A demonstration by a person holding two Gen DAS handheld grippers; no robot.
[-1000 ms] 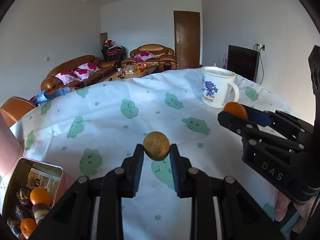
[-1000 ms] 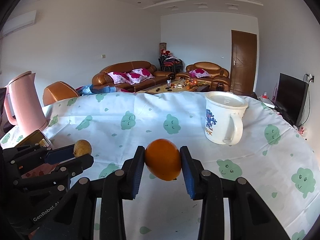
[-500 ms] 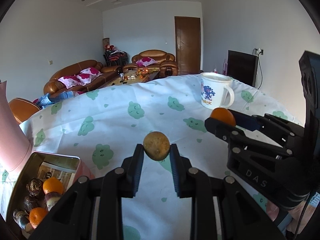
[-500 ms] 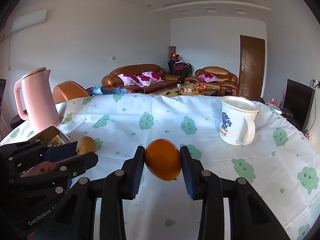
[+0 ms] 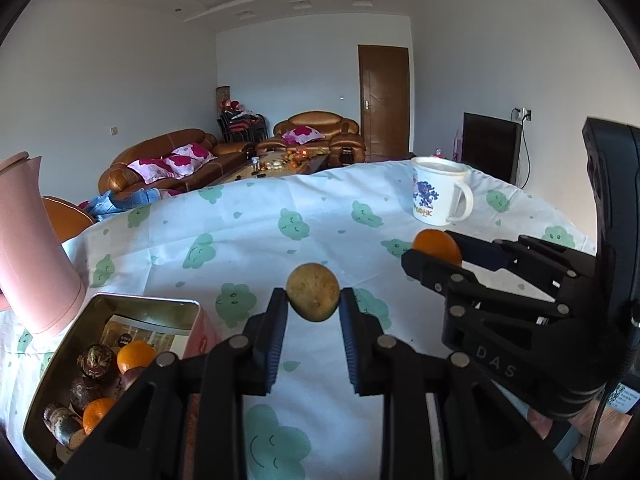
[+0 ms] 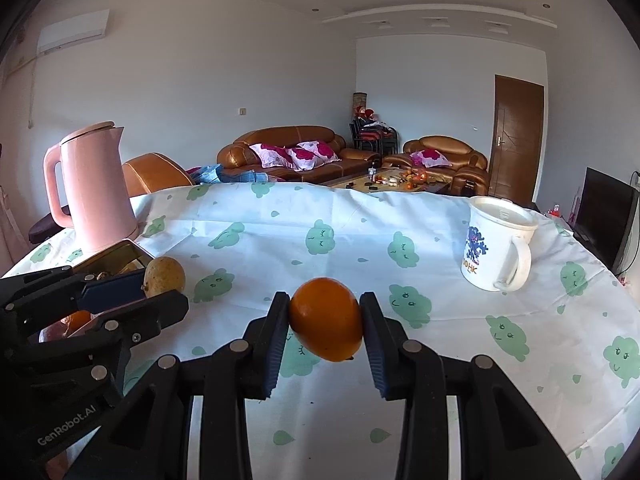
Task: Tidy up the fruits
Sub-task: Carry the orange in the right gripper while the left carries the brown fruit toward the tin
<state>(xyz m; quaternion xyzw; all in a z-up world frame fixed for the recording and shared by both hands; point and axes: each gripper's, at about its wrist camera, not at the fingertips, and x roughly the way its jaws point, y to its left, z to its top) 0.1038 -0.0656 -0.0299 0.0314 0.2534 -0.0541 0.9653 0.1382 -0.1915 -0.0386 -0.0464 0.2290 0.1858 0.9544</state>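
While pinching an orange (image 6: 326, 324), the right hand-held gripper (image 5: 434, 258) reads "DAS".

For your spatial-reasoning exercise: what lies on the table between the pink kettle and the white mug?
Only bare tablecloth lies between the pink kettle and white mug, per the right wrist view.

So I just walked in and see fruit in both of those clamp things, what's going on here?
A person is sorting fruit with a handheld gripper in each hand. The left gripper is shut on a small yellow-brown fruit, and the right gripper is shut on an orange; both are held above the clouded tablecloth. An open tin at the left, beside the pink kettle, already holds oranges and some dark fruits. A white mug stands off to the right.
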